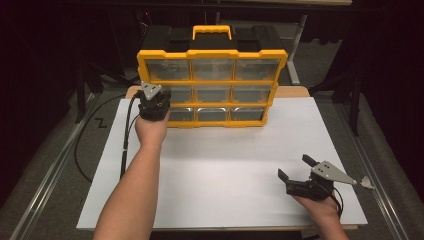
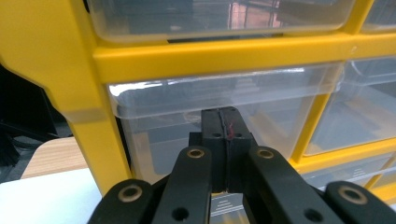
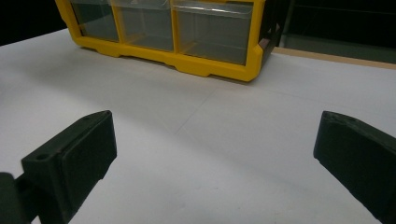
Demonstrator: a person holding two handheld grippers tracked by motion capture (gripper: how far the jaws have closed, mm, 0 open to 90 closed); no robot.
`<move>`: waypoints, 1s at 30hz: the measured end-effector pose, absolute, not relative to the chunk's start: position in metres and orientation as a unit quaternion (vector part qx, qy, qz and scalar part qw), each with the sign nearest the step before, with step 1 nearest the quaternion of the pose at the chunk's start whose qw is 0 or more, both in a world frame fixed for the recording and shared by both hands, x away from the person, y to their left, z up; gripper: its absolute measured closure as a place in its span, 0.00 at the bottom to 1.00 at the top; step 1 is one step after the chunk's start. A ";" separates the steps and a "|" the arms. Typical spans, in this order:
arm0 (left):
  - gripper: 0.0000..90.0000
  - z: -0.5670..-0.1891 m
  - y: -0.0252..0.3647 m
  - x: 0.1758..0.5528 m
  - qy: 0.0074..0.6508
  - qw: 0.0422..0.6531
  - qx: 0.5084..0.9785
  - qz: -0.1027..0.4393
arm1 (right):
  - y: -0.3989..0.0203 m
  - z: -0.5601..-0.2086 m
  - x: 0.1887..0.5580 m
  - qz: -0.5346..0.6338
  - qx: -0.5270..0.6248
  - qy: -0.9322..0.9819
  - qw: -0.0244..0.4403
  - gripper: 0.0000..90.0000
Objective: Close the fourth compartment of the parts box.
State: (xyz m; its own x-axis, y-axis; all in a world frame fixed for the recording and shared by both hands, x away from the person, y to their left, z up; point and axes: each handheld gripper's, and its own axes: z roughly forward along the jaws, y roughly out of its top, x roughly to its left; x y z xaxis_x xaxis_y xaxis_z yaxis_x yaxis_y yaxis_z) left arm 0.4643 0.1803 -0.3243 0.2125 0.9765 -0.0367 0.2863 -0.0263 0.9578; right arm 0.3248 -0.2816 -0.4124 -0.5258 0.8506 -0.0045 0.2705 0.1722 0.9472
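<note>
A yellow organizer (image 1: pixel 212 55) with clear drawers and a black carry handle stands upright at the far side of the white table (image 1: pixel 225 165). My left gripper (image 1: pixel 154 101) is at the left column, level with the middle row. In the left gripper view its jaws (image 2: pixel 225 119) are shut flat against each other, tips right at the clear front of the middle left drawer (image 2: pixel 177 100). Whether they pinch the drawer's lip I cannot tell. My right gripper (image 1: pixel 295 167) rests low at the near right of the table, open and holding nothing (image 3: pixel 217 154), facing the organizer's bottom row (image 3: pixel 187 63).
Cables (image 1: pixel 127 135) trail from the left gripper over the table's left edge. A wooden tabletop strip (image 1: pixel 295 91) shows behind the white sheet. Dark floor and metal rails flank the table. White surface lies between the organizer and the right gripper.
</note>
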 end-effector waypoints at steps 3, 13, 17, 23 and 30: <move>1.00 -0.325 0.181 0.458 0.506 0.469 0.625 0.364 | -0.281 -0.412 0.325 0.508 0.394 0.710 0.286 0.01; 1.00 -0.337 0.184 0.420 0.483 0.494 0.633 0.349 | -0.284 -0.412 0.322 0.507 0.396 0.710 0.286 0.01; 1.00 -0.345 0.190 0.405 0.479 0.506 0.630 0.343 | -0.286 -0.412 0.320 0.507 0.399 0.708 0.289 0.01; 1.00 -0.362 0.196 0.378 0.460 0.508 0.641 0.346 | -0.288 -0.412 0.320 0.506 0.402 0.706 0.290 0.01; 1.00 -0.392 0.206 0.345 0.462 0.517 0.638 0.334 | -0.285 -0.413 0.322 0.503 0.396 0.712 0.289 0.01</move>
State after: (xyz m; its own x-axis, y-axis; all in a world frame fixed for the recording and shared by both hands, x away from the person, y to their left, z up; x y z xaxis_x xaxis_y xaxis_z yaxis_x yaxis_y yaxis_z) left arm 0.3449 0.2062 -0.3919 0.3505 0.9352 -0.0506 0.2435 -0.0388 0.9691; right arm 0.3215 -0.2850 -0.4131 -0.5194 0.8545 -0.0124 0.2732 0.1798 0.9450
